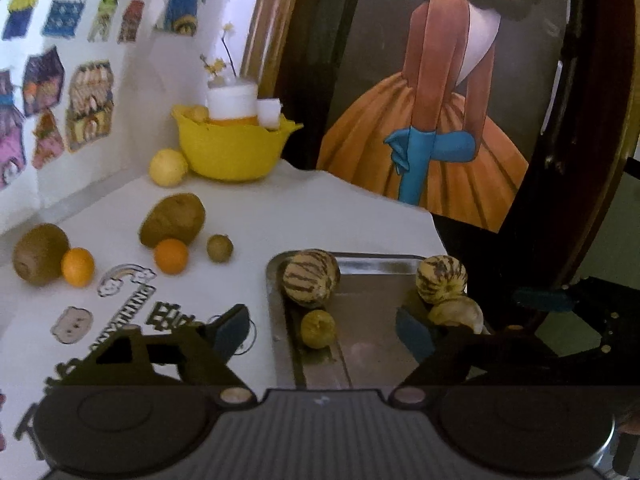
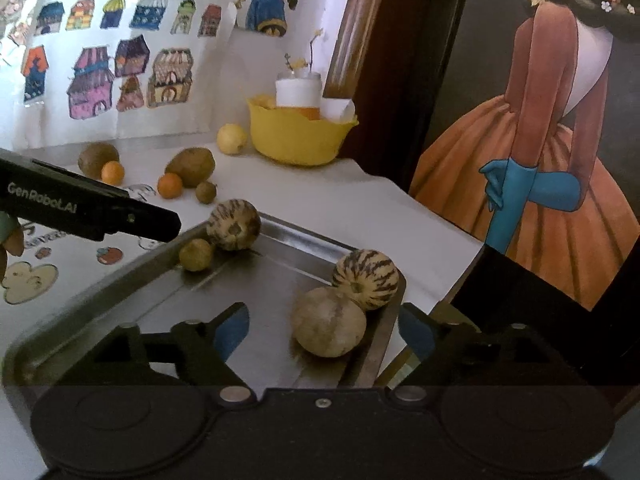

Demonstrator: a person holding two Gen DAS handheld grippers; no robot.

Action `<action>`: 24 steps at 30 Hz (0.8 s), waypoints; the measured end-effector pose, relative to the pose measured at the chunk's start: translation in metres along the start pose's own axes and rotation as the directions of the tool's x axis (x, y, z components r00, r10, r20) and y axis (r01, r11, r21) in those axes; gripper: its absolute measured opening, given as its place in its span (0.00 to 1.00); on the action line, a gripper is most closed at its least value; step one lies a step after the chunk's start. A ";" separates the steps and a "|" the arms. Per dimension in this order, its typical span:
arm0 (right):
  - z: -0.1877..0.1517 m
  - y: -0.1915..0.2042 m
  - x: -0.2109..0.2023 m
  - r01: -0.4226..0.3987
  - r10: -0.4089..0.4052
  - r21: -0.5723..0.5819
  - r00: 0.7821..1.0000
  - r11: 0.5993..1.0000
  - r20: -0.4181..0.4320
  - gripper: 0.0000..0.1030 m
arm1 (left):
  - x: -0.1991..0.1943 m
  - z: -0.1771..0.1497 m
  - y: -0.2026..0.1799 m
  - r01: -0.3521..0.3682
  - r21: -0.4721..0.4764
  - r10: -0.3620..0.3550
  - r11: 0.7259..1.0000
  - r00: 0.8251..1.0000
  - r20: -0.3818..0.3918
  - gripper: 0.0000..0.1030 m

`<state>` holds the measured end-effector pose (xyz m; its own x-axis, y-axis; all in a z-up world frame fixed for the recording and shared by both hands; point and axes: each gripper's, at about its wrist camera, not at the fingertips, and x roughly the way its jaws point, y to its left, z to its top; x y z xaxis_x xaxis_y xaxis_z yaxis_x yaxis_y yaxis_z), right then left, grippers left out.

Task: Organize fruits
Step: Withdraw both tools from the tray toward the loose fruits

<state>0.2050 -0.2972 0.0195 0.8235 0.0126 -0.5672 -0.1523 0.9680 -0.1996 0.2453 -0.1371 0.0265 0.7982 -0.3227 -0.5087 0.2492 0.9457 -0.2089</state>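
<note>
Both jaws stand wide with nothing between them. Ahead of the left hand-held gripper lies the metal tray on the table, a small yellow-green fruit and a striped melon just beyond its fingertips. Just beyond the right hand-held gripper a pale round fruit touches a second striped melon. Farther off on the table are oranges.
</note>
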 end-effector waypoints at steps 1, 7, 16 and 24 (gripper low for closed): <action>0.000 0.001 -0.004 0.000 0.000 0.004 1.000 1.000 0.004 0.86 | -0.005 -0.001 0.000 -0.006 0.002 0.006 1.000 1.000 0.009 0.91; -0.002 0.013 -0.035 -0.009 0.009 0.015 1.000 1.000 0.022 0.99 | -0.040 -0.008 0.003 -0.064 0.005 0.063 0.998 0.995 0.078 1.00; -0.009 0.039 -0.081 -0.050 0.050 0.031 0.999 0.998 0.019 0.99 | -0.083 -0.026 0.008 -0.079 -0.001 0.079 0.997 0.991 0.104 1.00; -0.017 0.065 -0.111 -0.120 0.123 0.085 0.992 0.989 -0.025 0.99 | -0.110 -0.051 0.022 -0.095 0.015 0.094 0.995 0.995 0.043 1.00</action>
<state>0.0943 -0.2400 0.0561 0.7848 0.1253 -0.6069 -0.2035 0.9771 -0.0614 0.1344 -0.0823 0.0350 0.8410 -0.2303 -0.4895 0.1807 0.9725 -0.1470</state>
